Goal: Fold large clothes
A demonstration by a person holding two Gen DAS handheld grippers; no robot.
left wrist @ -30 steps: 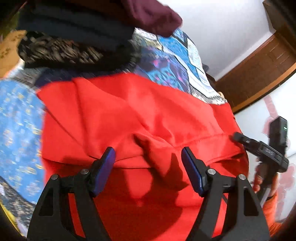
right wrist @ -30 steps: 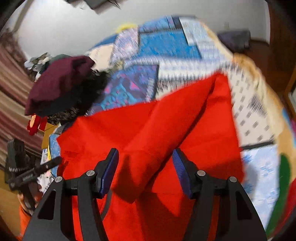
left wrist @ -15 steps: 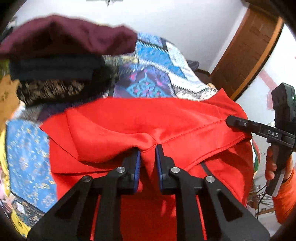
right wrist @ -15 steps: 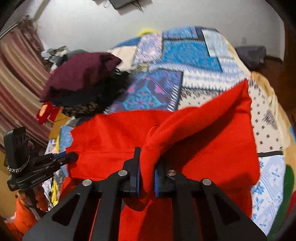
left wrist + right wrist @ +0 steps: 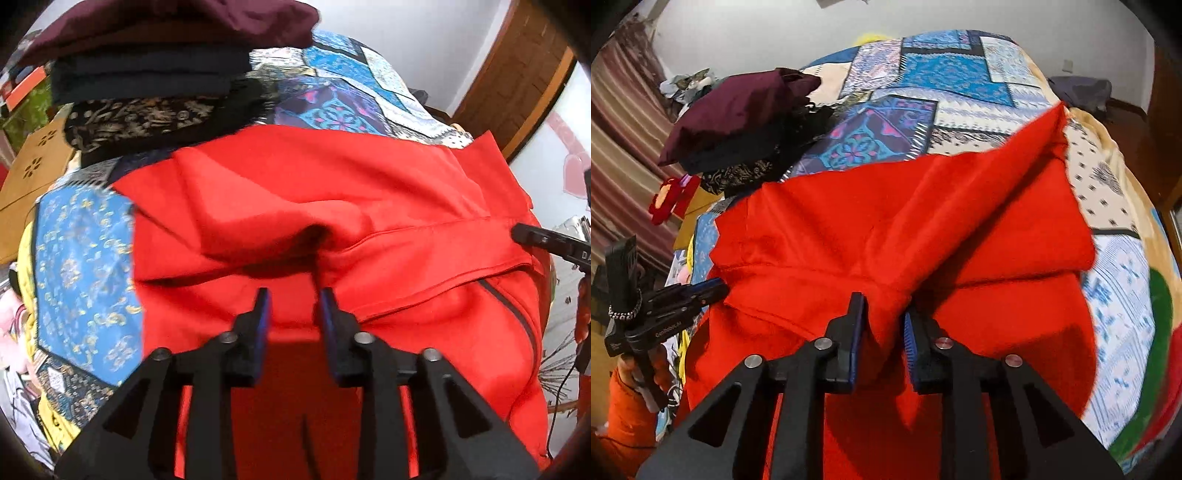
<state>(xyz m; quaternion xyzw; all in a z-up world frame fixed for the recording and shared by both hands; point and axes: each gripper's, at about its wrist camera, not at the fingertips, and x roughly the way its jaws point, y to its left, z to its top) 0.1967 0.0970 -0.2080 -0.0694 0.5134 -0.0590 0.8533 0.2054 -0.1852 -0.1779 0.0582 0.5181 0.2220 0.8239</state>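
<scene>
Both tongs, left [image 5: 291, 314] and right [image 5: 884, 317], pinch bunched near-edge folds of the bright red fabric garment [image 5: 332, 192]. It lies across the patchwork-quilted bed [image 5: 960, 74]. A stack of dark folded clothes [image 5: 155, 74] sits far left, close to its far edge.

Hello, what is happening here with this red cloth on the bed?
A person is folding a large red garment on a bed with a patchwork cover, using a hand-held gripper in each hand. The left gripper and the right gripper each have a bunch of the red fabric between their fingers, near the front edge. A pile of dark clothes lies beside it.
</scene>
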